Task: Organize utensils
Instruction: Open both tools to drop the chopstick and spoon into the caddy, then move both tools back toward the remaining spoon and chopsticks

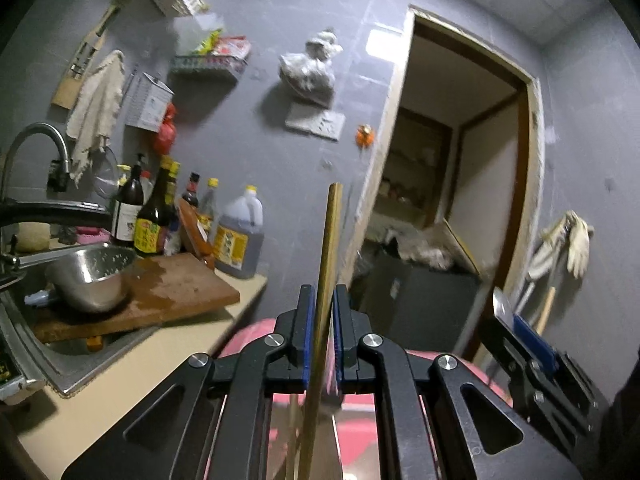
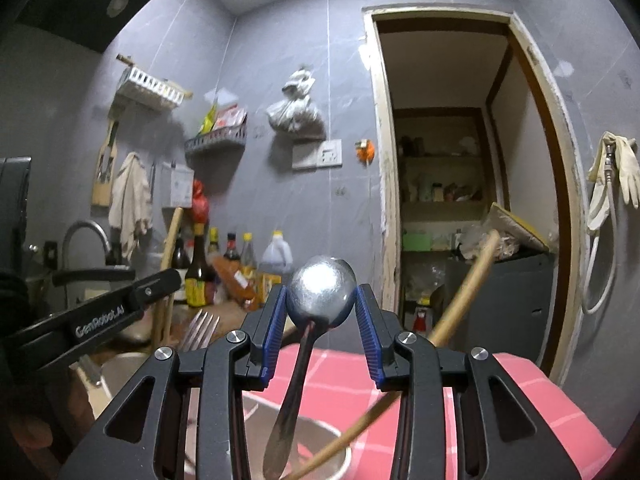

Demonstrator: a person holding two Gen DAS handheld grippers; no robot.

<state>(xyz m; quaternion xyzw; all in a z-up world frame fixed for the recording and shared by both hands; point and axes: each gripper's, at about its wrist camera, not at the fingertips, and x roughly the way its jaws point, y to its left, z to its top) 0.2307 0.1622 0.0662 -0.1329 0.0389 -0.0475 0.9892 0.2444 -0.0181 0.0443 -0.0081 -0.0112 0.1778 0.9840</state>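
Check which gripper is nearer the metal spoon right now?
Right. The right gripper has the metal spoon clamped by its bowl between the blue pads. The left gripper sits off to the side, shut on a wooden chopstick.

I can't see the chopstick's point(image 1: 325, 280) lower end below the picture's edge; the spoon point(image 2: 320, 292) handle's tip is cut off there too, and the far pantry shelves point(image 2: 436, 196) blur.
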